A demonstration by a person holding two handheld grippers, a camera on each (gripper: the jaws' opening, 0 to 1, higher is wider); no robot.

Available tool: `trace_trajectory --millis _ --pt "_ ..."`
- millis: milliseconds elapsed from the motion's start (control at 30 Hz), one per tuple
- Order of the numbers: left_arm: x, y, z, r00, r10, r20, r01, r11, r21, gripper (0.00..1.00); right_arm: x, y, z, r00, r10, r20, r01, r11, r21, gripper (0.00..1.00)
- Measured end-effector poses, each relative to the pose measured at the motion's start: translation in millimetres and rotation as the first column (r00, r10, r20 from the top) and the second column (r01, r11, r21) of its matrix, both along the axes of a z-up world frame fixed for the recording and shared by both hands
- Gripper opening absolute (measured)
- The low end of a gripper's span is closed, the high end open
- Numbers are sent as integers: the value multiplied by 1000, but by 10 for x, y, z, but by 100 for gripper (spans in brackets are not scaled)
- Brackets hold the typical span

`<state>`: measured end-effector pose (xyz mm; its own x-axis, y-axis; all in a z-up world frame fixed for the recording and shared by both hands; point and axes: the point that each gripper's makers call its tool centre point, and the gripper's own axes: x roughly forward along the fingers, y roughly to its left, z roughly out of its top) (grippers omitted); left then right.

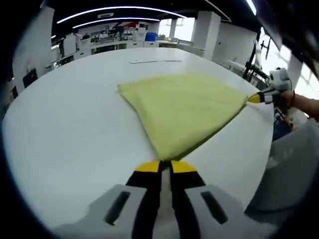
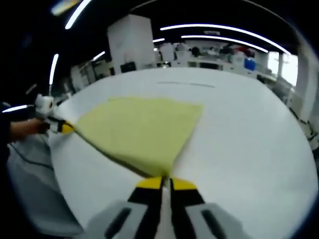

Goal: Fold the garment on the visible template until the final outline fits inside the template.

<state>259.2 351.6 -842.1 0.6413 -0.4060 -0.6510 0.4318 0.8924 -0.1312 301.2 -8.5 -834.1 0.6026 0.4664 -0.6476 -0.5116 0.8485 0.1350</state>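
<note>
A pale yellow garment [image 1: 184, 107] lies spread on the white table [image 1: 75, 124], pulled taut between two corners. My left gripper [image 1: 166, 167] is shut on its near corner, yellow tips pinched together. At the cloth's far right corner the right gripper [image 1: 255, 98] grips the fabric, held by a hand. In the right gripper view the same yellow garment [image 2: 139, 127] fans out ahead, and my right gripper [image 2: 166, 183] is shut on its near corner. The left gripper [image 2: 65, 127] pinches the corner at the left. No template outline is visible around the cloth.
A thin pale strip [image 1: 154, 61] lies on the table beyond the garment. The table's curved edge [image 1: 271, 149] drops off at the right. Desks, shelves and a blue bin [image 1: 150, 36] stand far behind. A person's arm [image 1: 304, 104] reaches in from the right.
</note>
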Motion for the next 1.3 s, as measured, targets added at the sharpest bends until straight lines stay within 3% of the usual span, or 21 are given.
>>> trace_trajectory --millis 300,433,633,833,1067,1300 --pt "-12 -85 140 999 3 40 -2 999 -40 44 -44 70 187 1000 4 2 -4 1000 25 52" --pt "-14 -150 305 998 24 50 -20 996 -89 48 -24 142 384 999 21 42 -23 999 34 66" --pt "-55 -163 500 995 63 79 -52 990 -133 65 -33 243 627 998 18 67 -24 996 87 83" --pt "-134 -132 602 994 78 82 -65 986 -154 80 -128 335 805 995 53 84 -60 994 87 90" --pt "-167 -93 786 987 94 130 -76 988 -135 96 -226 374 1013 994 38 99 -51 990 129 99" --pt "-213 -57 829 988 85 132 -71 992 -106 99 -321 362 1145 988 83 128 -92 993 68 99"
